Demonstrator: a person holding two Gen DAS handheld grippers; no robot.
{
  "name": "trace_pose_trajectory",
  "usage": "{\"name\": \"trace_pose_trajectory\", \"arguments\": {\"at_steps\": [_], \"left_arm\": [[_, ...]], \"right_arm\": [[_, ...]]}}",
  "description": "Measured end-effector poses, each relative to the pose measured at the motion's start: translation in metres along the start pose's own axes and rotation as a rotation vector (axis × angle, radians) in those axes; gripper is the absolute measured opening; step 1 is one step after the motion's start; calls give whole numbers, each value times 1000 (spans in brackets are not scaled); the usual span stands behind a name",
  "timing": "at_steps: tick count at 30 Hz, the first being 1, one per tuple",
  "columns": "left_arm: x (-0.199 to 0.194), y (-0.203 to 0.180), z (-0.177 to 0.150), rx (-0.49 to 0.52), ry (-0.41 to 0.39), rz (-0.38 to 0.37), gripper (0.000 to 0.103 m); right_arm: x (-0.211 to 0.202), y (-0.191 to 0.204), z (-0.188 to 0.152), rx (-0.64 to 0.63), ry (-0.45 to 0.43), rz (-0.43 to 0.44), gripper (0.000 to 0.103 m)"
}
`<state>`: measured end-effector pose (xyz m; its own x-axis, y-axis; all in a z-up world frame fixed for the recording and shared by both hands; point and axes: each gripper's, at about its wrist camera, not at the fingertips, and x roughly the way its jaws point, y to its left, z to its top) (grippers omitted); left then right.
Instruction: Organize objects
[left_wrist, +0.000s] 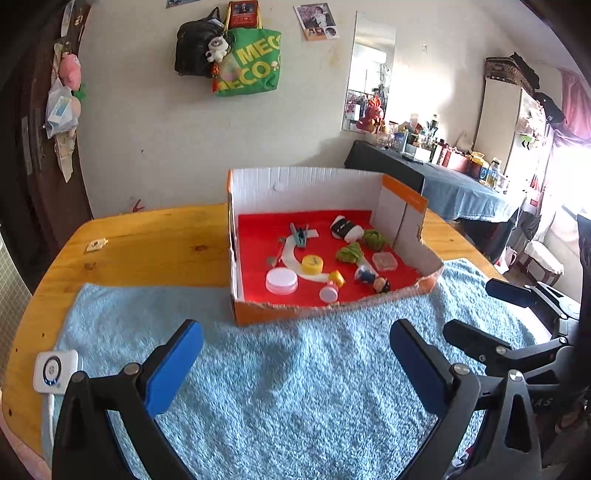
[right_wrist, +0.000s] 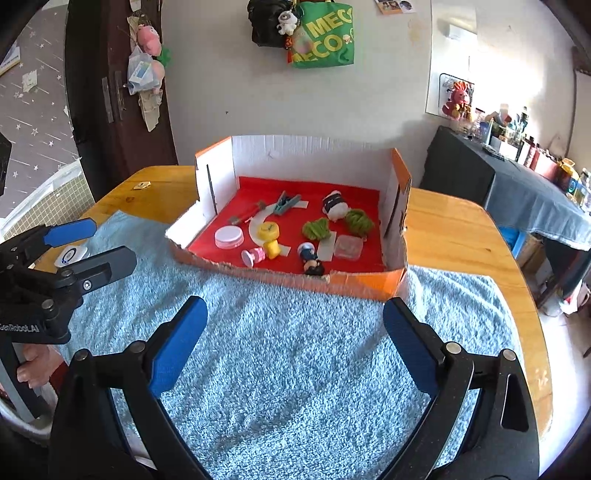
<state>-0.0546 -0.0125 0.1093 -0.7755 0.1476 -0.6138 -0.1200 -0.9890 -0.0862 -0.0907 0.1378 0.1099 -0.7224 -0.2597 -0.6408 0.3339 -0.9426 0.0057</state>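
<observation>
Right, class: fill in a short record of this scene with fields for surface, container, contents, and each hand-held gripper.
surface: blue towel on a wooden table
container: cardboard box, red lining, front wall cut low
contents: pink lid, yellow cap, two green yarn bundles, clear case, figurine
left hand-held gripper: open, empty, over towel
right hand-held gripper: open, empty, over towel

Off-white plaster wall (left_wrist: 184, 147) with a hanging green tote bag (left_wrist: 255, 62) and narrow frameless mirror (left_wrist: 369, 74); dark brown wooden door (right_wrist: 118, 92) at left; cluttered side table under blue denim cloth (left_wrist: 461, 192); bright daylight enters past a pink curtain (left_wrist: 576, 103) at right.
</observation>
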Motion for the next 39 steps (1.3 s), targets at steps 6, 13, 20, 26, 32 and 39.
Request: {"name": "trace_pose_trajectory", "arguments": {"at_steps": [6,13,20,26,32,39], "left_arm": [[9,1,-15,-11,31,6,103],[33,1,-35,-26,101,15,103],[60,2,-47,-31,160,32,103],[76,0,-48,-30,183,47,103],[90,3,-48,-45,215,55,103],[98,1,-51,-26,235,98,103]], "right_arm": [[10,-5,-14,33,29,9,98],[33,-10,-30,54,87,-4,98],[54,-19,-43,86,142,-12,98],[67,-25,-47,84,176,-42,98],[76,-26,-50,78,199,-60,98],[78,-28,-50,82,197,-83,100]]}}
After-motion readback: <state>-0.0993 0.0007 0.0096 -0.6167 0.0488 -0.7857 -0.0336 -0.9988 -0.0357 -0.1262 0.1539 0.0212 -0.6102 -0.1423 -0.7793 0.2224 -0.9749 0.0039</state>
